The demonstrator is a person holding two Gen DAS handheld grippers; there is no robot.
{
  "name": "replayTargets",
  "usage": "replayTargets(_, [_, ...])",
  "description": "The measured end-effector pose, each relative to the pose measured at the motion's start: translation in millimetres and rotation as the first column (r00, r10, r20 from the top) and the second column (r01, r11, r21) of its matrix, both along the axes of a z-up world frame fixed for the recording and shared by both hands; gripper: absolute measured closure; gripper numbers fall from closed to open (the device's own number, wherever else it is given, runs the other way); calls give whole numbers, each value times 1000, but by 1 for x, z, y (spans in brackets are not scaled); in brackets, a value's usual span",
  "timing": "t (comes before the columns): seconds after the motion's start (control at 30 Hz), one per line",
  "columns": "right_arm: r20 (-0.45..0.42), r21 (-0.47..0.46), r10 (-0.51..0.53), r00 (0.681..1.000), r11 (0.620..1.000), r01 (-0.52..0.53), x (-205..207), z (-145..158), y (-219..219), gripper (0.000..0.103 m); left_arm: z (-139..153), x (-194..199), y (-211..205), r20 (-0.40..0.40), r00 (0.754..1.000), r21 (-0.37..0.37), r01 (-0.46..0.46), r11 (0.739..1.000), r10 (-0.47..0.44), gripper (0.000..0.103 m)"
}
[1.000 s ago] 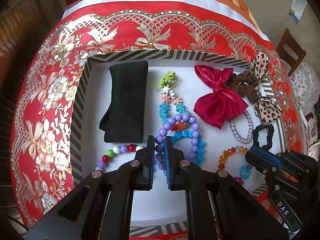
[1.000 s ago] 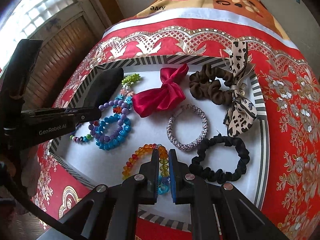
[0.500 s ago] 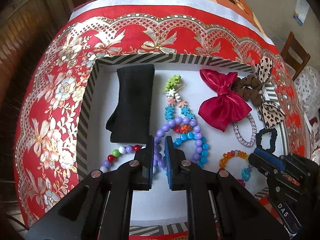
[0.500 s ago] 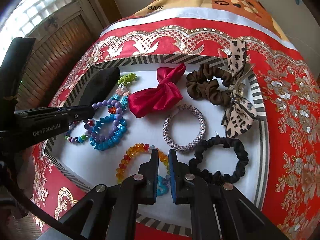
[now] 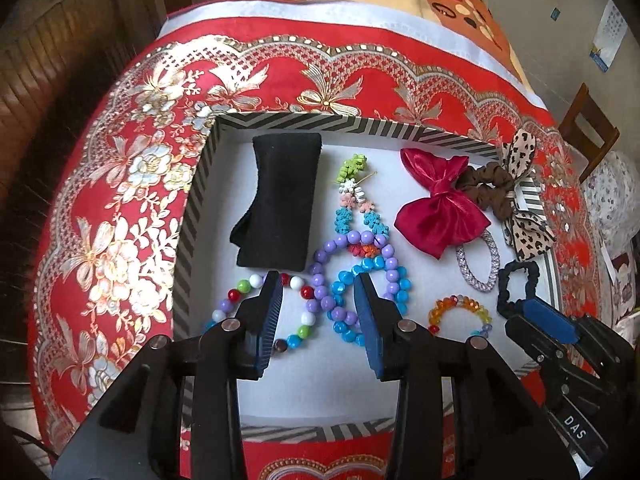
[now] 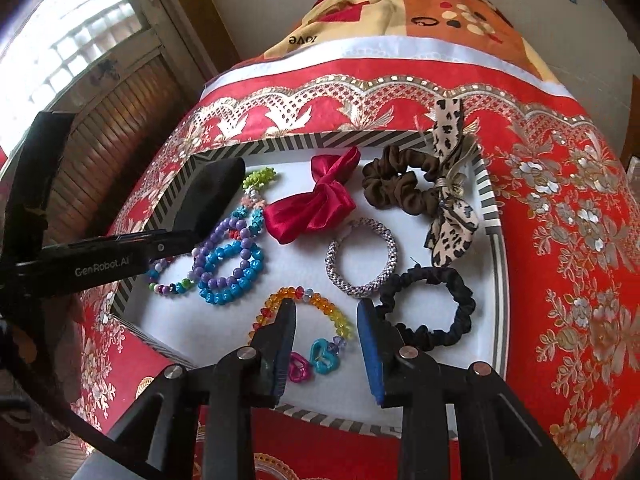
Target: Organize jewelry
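Both grippers hung over the near edge of the striped tray (image 5: 280, 122), each spread wide and holding nothing: the left gripper (image 5: 318, 288) above the tangled purple bracelet (image 5: 320, 284) and blue bracelet (image 5: 394, 280), the right gripper (image 6: 326, 316) above the amber bracelet (image 6: 316, 304) with its heart charms. For a clean pick, my judgement was that each should drop straight down and close on one strand only. The left faced the harder job, since the purple and blue loops overlapped and could lift together.
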State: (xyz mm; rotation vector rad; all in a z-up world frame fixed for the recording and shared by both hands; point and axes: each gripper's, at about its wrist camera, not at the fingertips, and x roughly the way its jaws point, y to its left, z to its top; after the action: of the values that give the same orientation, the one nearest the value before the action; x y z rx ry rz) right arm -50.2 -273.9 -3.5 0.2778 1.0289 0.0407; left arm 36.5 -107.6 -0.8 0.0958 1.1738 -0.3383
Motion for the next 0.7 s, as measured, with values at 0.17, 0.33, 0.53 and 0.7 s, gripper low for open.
replayTargets(0.17, [18, -10, -18, 1000, 1000, 18, -9, 9, -1, 73, 10, -14, 6, 26, 1000, -2, -13, 1000, 13, 67])
replayTargets(0.33, [43, -18, -30, 999, 999, 31, -19, 19, 4, 69, 17, -28, 11, 46, 999, 18, -27, 999, 26, 67])
replayTargets(0.53, [67, -23, -36, 997, 999, 37, -31, 29, 10, 68, 25, -50, 18, 85, 996, 50, -27, 998, 23, 67])
replayTargets(0.7, [81, -36, -37, 996, 999, 40, -40, 34, 17, 66, 29, -65, 23, 106, 994, 72, -41, 997, 33, 67])
